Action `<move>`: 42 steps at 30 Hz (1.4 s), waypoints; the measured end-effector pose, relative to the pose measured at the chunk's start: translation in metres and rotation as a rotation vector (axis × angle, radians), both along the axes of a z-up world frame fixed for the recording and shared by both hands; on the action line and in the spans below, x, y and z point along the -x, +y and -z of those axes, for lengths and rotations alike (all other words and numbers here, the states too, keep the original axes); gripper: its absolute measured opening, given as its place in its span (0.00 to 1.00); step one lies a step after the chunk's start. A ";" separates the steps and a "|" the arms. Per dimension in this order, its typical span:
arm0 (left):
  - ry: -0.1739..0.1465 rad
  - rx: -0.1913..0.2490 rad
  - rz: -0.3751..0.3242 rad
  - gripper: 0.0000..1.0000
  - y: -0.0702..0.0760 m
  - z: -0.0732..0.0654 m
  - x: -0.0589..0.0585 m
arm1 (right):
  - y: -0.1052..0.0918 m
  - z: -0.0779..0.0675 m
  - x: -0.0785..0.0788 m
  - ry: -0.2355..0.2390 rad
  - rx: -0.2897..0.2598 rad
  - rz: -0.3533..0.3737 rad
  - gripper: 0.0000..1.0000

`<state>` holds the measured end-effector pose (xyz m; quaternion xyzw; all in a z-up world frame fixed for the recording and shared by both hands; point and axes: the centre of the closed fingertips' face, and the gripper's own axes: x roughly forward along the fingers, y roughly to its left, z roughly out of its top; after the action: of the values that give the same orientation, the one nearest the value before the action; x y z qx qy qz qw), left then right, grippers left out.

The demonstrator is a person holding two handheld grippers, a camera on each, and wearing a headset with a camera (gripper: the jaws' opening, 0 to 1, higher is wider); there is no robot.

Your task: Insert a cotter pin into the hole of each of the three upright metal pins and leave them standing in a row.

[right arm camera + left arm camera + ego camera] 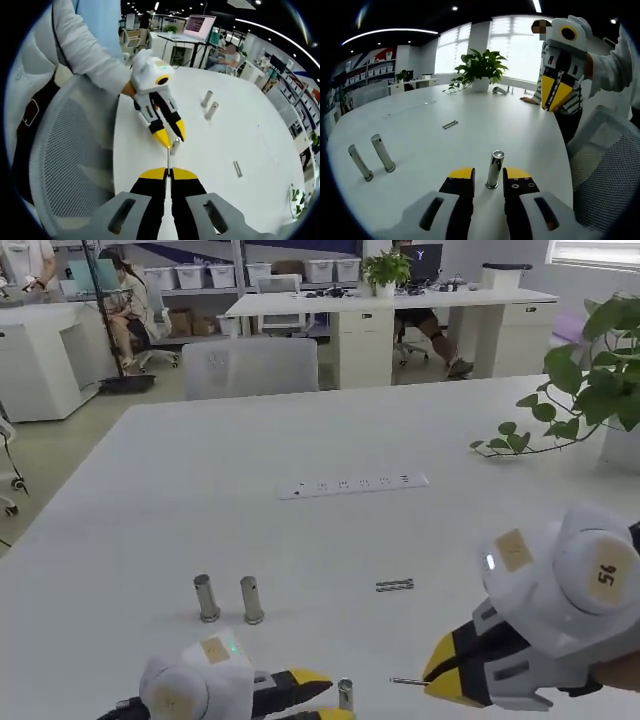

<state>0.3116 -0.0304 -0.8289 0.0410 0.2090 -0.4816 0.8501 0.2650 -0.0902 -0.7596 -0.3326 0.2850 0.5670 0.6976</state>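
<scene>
Two metal pins (207, 598) (251, 600) stand upright side by side on the white table (150, 500). A third upright pin (345, 693) (495, 169) stands nearer the front edge, between the fingertips of my left gripper (320, 695) (488, 172), whose jaws sit open around it with a gap on one side. My right gripper (440, 675) (168, 172) is shut on a thin cotter pin (408, 680) (168, 159). The cotter pin points at the third pin (176, 145) and its tip is just short of it.
Spare cotter pins (394, 586) (450, 124) (238, 169) lie mid-table. A white power strip (352, 484) lies further back, a potted plant (590, 380) stands at the right edge. A mesh chair (75, 150) is at the near edge.
</scene>
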 end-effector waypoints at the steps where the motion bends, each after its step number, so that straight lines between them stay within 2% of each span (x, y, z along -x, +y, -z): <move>1: 0.011 0.005 -0.026 0.20 0.000 0.001 -0.001 | -0.001 0.000 0.000 -0.002 -0.001 0.001 0.03; 3: 0.006 0.003 -0.039 0.20 -0.001 0.002 -0.001 | -0.001 0.000 -0.001 -0.002 -0.005 0.004 0.03; 5: 0.018 0.003 -0.084 0.21 0.000 0.005 -0.002 | -0.001 0.000 -0.001 -0.004 -0.008 0.007 0.03; 10: 0.031 -0.003 -0.102 0.18 -0.005 0.009 0.002 | 0.000 -0.001 -0.001 -0.009 -0.016 0.010 0.03; 14: 0.050 -0.018 -0.138 0.16 -0.003 0.016 0.002 | -0.001 -0.002 0.001 -0.011 -0.019 0.012 0.03; 16: 0.048 -0.019 -0.138 0.15 -0.004 0.017 0.003 | -0.001 -0.002 0.001 -0.013 -0.018 0.014 0.03; 17: 0.062 -0.017 -0.136 0.15 -0.006 0.019 0.005 | -0.002 -0.002 0.001 -0.013 -0.019 0.016 0.03; 22: 0.038 -0.040 -0.156 0.15 -0.008 0.019 0.004 | -0.003 -0.004 -0.001 -0.018 -0.016 0.019 0.03; 24: 0.052 -0.030 -0.166 0.14 -0.010 0.020 0.005 | -0.003 -0.004 -0.001 -0.018 -0.016 0.020 0.03; 25: 0.040 -0.050 -0.174 0.14 -0.009 0.022 0.004 | -0.003 -0.004 -0.001 -0.021 -0.015 0.020 0.03; 27: 0.050 -0.041 -0.178 0.14 -0.010 0.023 0.004 | -0.003 -0.005 -0.002 -0.021 -0.015 0.021 0.03; 29: 0.038 -0.052 -0.182 0.14 -0.010 0.023 0.004 | -0.003 -0.004 -0.002 -0.020 -0.015 0.021 0.03; 32: 0.045 -0.055 -0.186 0.11 -0.008 0.024 0.001 | -0.004 -0.004 -0.001 -0.019 -0.011 0.020 0.03; 35: 0.043 -0.057 -0.173 0.08 -0.008 0.025 0.001 | -0.004 -0.003 -0.001 -0.017 -0.010 0.022 0.03; 42: 0.009 -0.065 -0.075 0.07 -0.006 0.025 0.001 | -0.004 0.000 -0.001 -0.015 -0.004 0.017 0.03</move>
<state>0.3105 -0.0366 -0.8534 0.0585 0.2297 -0.4424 0.8650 0.2657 -0.0943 -0.7597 -0.3331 0.2816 0.5593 0.7049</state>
